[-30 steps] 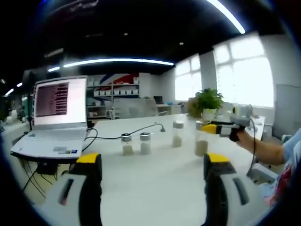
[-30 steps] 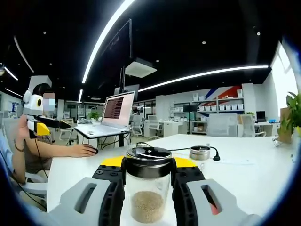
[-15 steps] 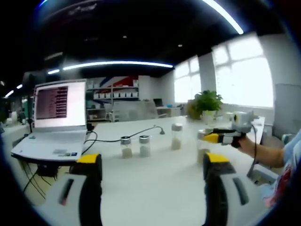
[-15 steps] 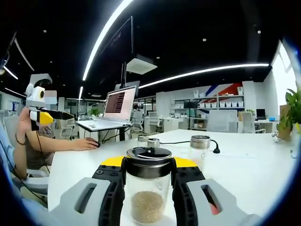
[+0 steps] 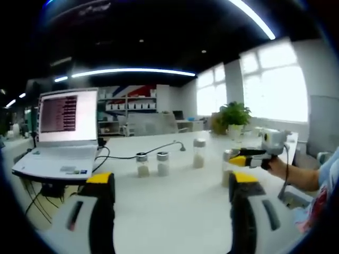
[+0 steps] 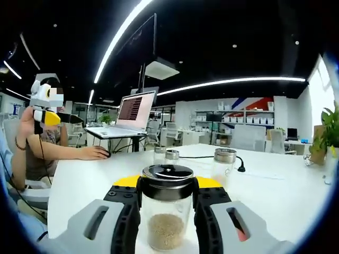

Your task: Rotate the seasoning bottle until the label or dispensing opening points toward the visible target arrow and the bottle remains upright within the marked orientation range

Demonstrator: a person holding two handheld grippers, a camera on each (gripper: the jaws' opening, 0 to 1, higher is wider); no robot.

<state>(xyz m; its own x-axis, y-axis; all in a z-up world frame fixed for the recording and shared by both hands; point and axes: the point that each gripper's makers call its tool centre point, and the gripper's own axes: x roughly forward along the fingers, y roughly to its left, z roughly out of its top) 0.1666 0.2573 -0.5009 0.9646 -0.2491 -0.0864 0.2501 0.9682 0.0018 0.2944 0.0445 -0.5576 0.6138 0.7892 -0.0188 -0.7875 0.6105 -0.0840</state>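
Right gripper point(image 6: 167, 211) jaws clamp upright seasoning bottle point(image 6: 167, 209).

Bright windows point(image 5: 273, 84) glare white; ceiling light strips point(image 6: 233, 82) (curved by fisheye) glow; left gripper view slightly soft.

The seasoning bottle point(image 6: 166, 211) is clear glass with a black lid, holding tan grains. The right gripper point(image 6: 166, 209) is grey, black and yellow. The table point(image 6: 275, 196) is white.

Clear glass seasoning bottle point(image 6: 166, 211), glossy black lid, grainy tan fill. Smooth matt white table point(image 6: 275, 196). Matt grey-and-yellow plastic right gripper point(image 6: 167, 203).
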